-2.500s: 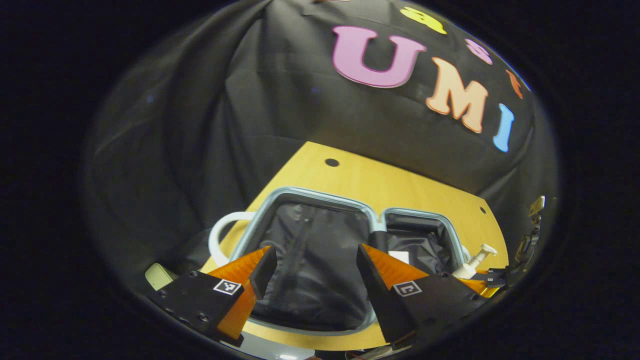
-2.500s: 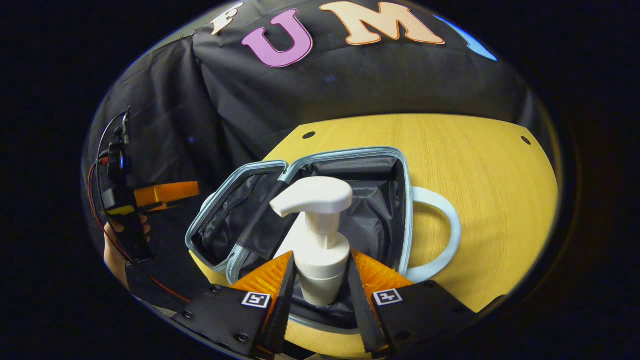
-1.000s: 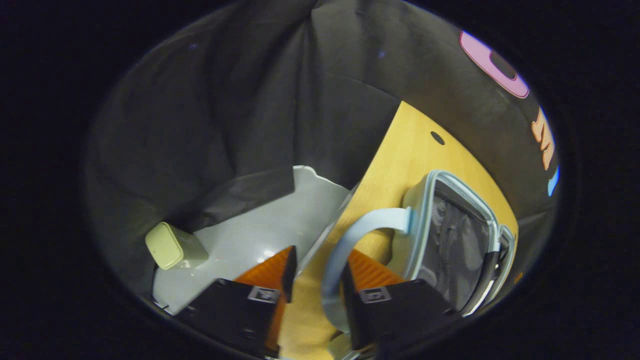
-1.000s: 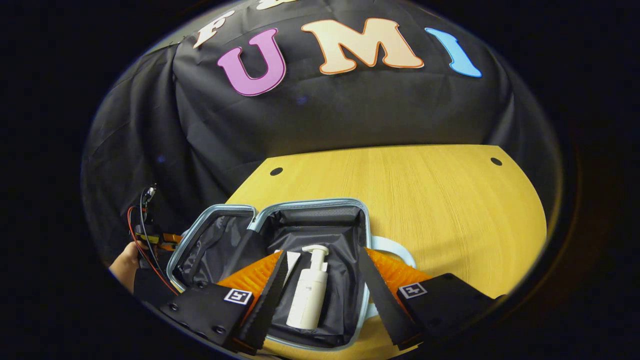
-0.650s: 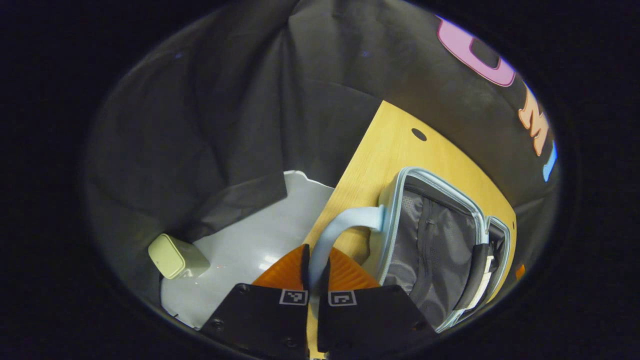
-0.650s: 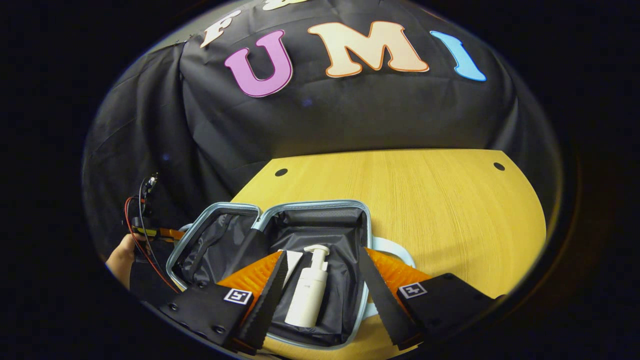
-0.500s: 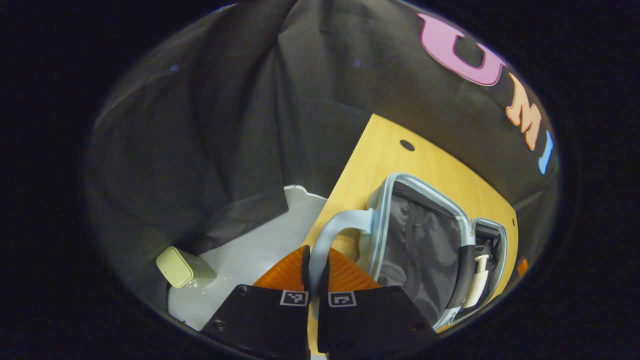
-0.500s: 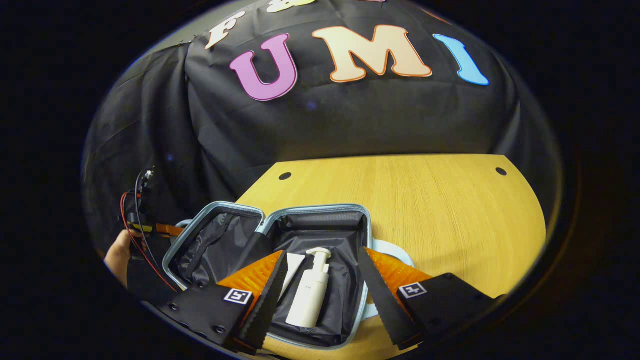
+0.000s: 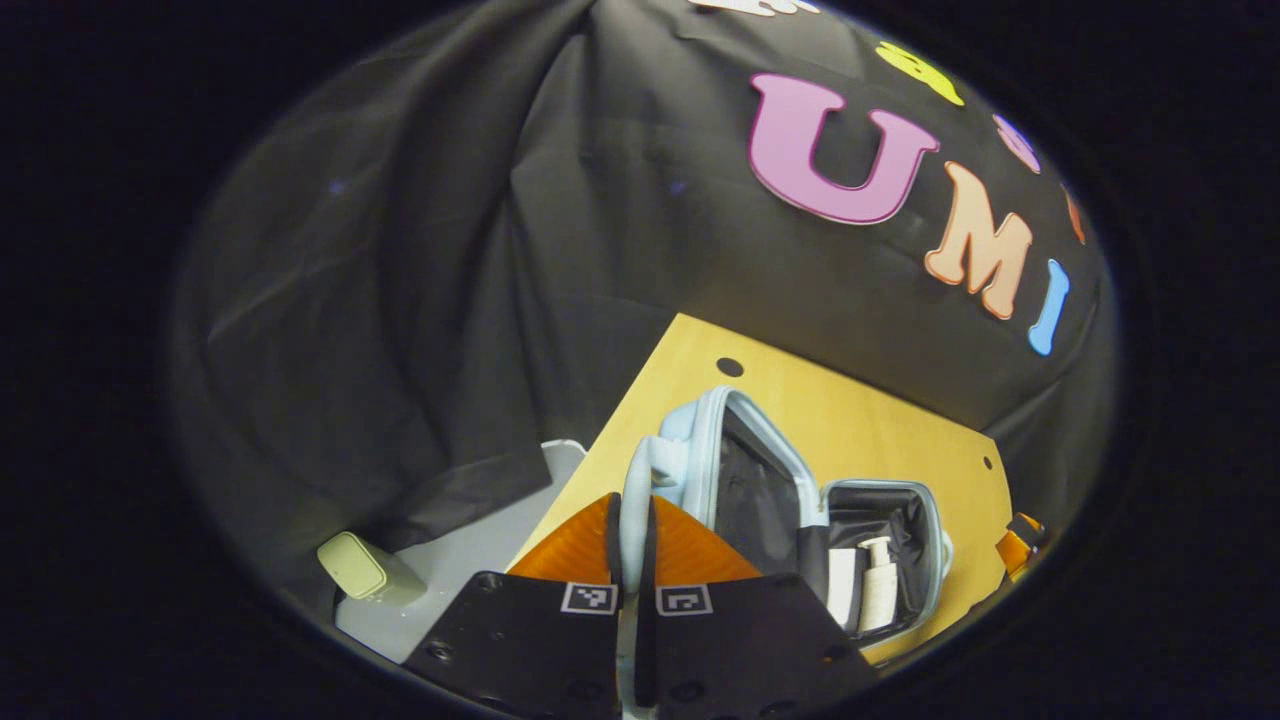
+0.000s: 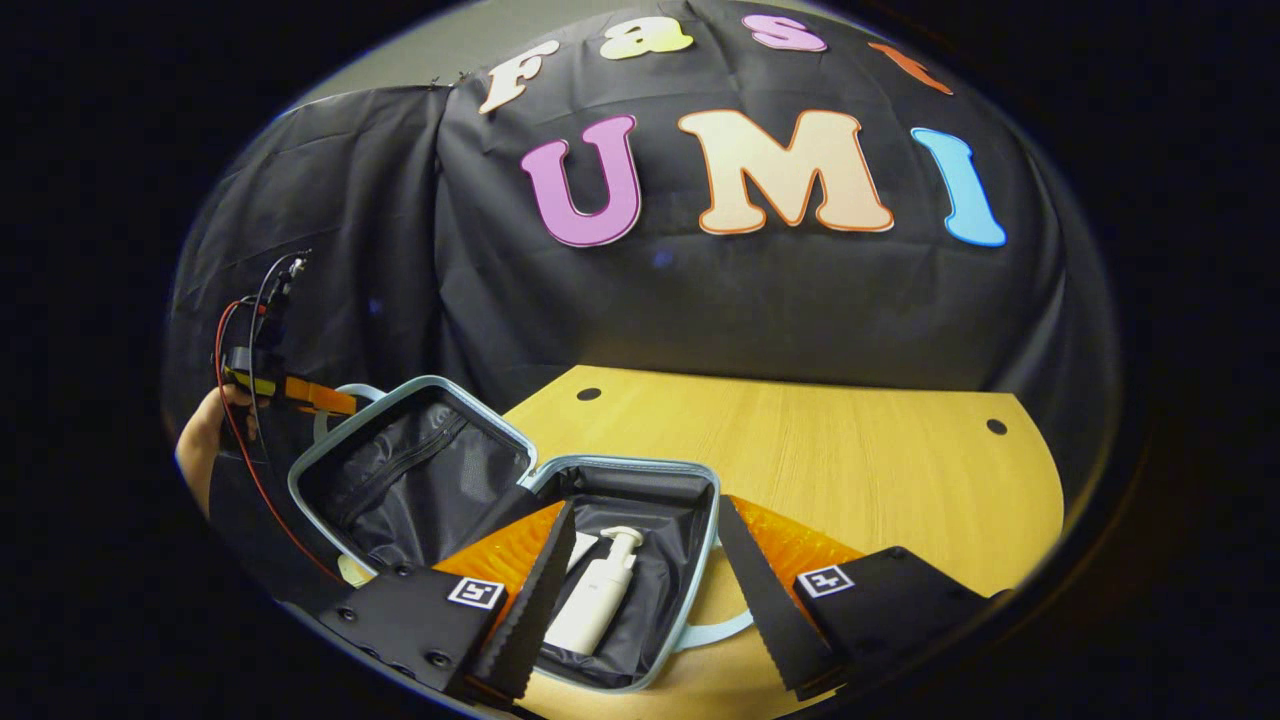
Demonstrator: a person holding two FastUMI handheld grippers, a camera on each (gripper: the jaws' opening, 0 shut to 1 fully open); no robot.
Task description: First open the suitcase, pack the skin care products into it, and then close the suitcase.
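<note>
The light-blue suitcase lies open on the wooden table (image 10: pixel 850 450). Its base (image 10: pixel 712 520) holds a white pump bottle (image 10: pixel 595 590) lying flat, with a white tube (image 9: pixel 842 585) beside it. The lid half (image 10: pixel 410 470) is tilted up off the table. My left gripper (image 9: pixel 631 500) is shut on the lid's light-blue handle (image 9: pixel 634 470). In the right gripper view that left gripper (image 10: pixel 300 393) sits at the lid's far edge, held by a hand (image 10: pixel 200 440). My right gripper (image 10: pixel 646 503) hangs open above the base, holding nothing.
The base's own handle (image 10: pixel 715 630) lies on the table near my right fingers. Left of the table, a pale green box (image 9: pixel 355 565) rests on a grey surface (image 9: pixel 470 555). Bare tabletop stretches to the right and back. Black cloth walls the booth.
My right gripper let go of the pump bottle in the base and drew back. My left gripper shut on the lid's handle and has lifted the lid up from the table.
</note>
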